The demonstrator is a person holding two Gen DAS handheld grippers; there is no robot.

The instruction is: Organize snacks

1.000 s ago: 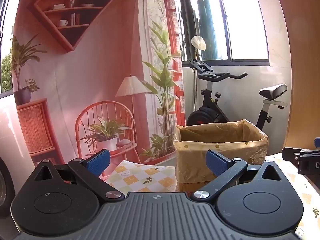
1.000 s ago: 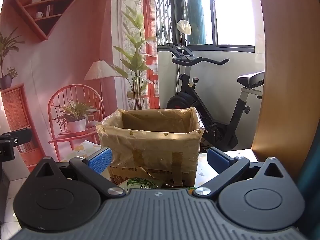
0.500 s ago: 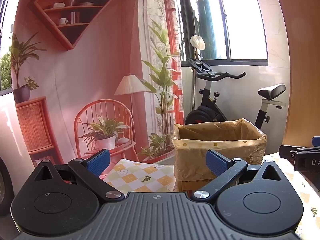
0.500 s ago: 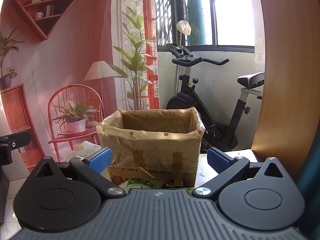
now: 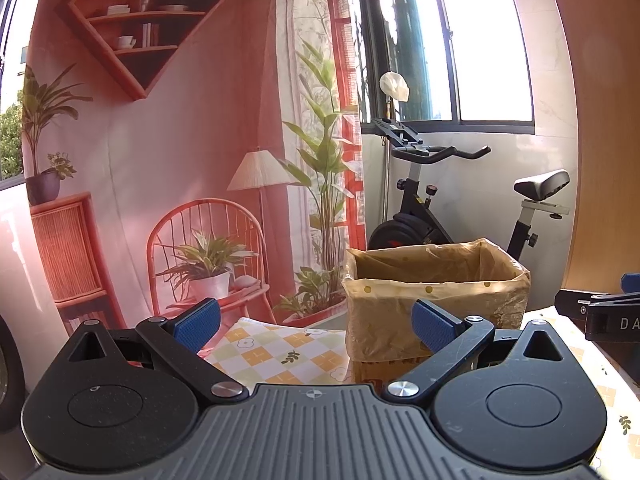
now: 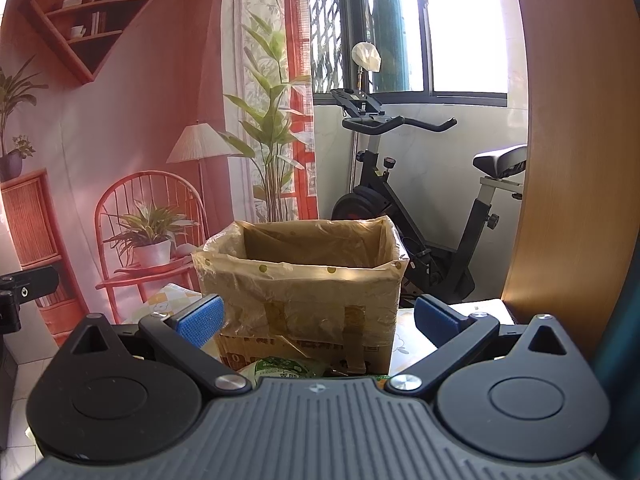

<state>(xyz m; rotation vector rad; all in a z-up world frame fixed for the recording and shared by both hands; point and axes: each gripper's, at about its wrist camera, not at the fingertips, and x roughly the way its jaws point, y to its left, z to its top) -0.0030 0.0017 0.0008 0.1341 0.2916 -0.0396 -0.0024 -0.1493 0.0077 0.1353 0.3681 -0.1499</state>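
Right wrist view: right claw (image 6: 318,320) gapes empty before lined box (image 6: 304,280) on surface (image 5: 280,348), green snack bag (image 6: 284,368) just below; left claw (image 5: 316,322) also wide, empty.

White letters "DA" on the black right gripper (image 5: 612,312) body, cut off at frame edge. Printing on green snack packet (image 6: 280,368) and cardboard box (image 6: 304,280) unreadable.

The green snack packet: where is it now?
Right wrist view, bottom centre: the green snack packet lies on the table just before the lined cardboard box.
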